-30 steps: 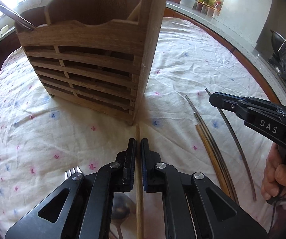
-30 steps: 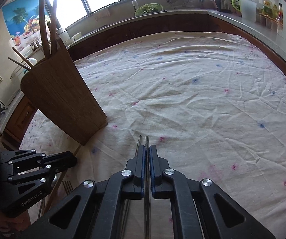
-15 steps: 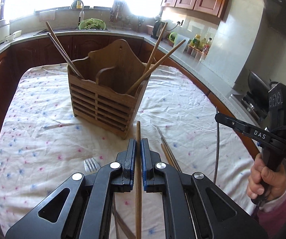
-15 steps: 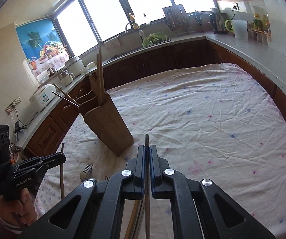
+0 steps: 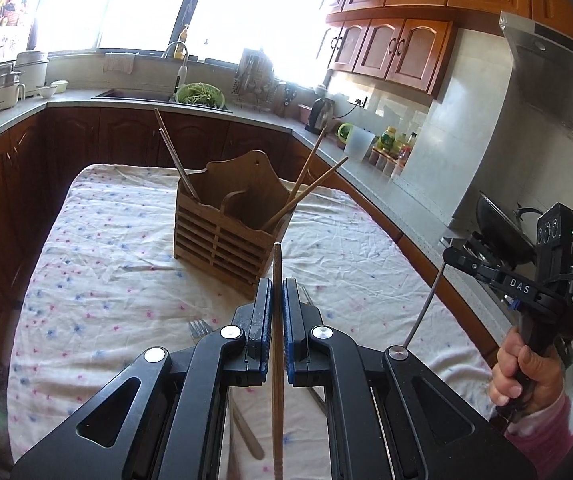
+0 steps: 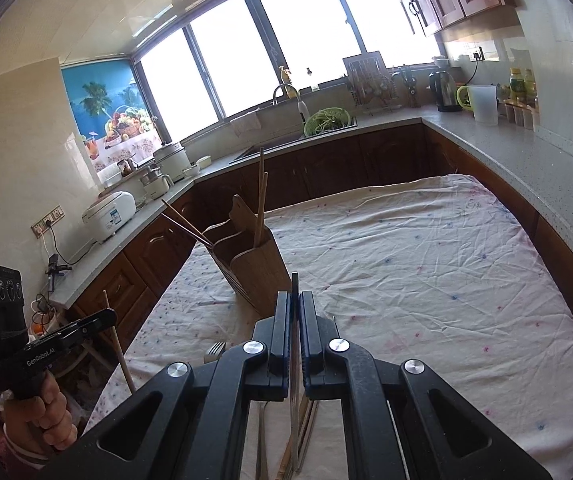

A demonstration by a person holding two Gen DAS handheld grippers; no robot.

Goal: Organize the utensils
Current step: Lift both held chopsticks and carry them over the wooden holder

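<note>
- The wooden utensil holder (image 5: 230,236) stands mid-table on the tablecloth (image 5: 106,280), already holding four chopsticks: two in its left compartment, two in its right.
- The left gripper (image 5: 277,312) is clamped on a wooden chopstick (image 5: 277,340); the right gripper (image 6: 295,328) pinches a metal chopstick (image 6: 294,344). Both are raised above the near edge, not yet placed.
- A fork (image 5: 200,327) and more chopsticks lie at the near edge, largely hidden by the grippers; their count is unclear.

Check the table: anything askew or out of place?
Mostly mid-task clutter. A fork and some loose chopsticks lie on the tablecloth near the grippers instead of in the wooden holder. The chopsticks already in the holder lean apart at different angles. Nothing looks spilled or broken.
</note>
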